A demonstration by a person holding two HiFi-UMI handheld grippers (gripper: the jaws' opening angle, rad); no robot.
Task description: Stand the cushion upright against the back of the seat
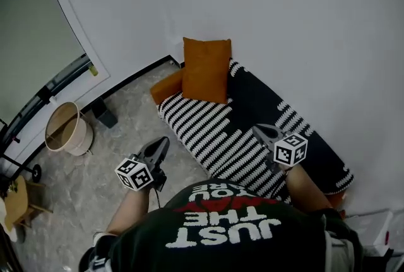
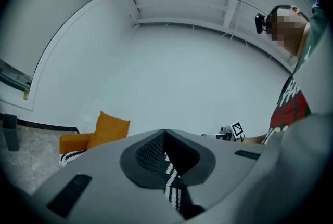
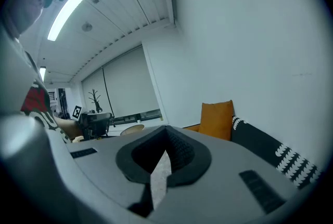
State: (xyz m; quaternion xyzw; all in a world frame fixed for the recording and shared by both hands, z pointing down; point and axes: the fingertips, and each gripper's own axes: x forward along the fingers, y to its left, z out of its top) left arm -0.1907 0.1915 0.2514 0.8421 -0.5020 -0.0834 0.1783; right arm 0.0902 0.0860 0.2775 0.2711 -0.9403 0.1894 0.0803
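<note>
An orange cushion [image 1: 206, 69] stands upright at the far end of the sofa [image 1: 214, 132], leaning on the white wall beside the black seat back [image 1: 268, 103]. In the left gripper view the cushion [image 2: 110, 128] shows far off, and the right gripper view has the cushion [image 3: 217, 119] next to the black back [image 3: 265, 145]. My left gripper [image 1: 163, 141] hangs over the floor in front of the sofa, shut and empty [image 2: 165, 132]. My right gripper [image 1: 257, 129] hovers over the striped seat, its jaws together with nothing between them [image 3: 166, 128]. Both are well short of the cushion.
An orange armrest [image 1: 167, 86] lies at the sofa's far end, below the cushion. A beige round basket [image 1: 65, 129] and a small dark block [image 1: 104, 114] stand on the marbled floor at left. A wooden stool [image 1: 16, 201] sits at the left edge.
</note>
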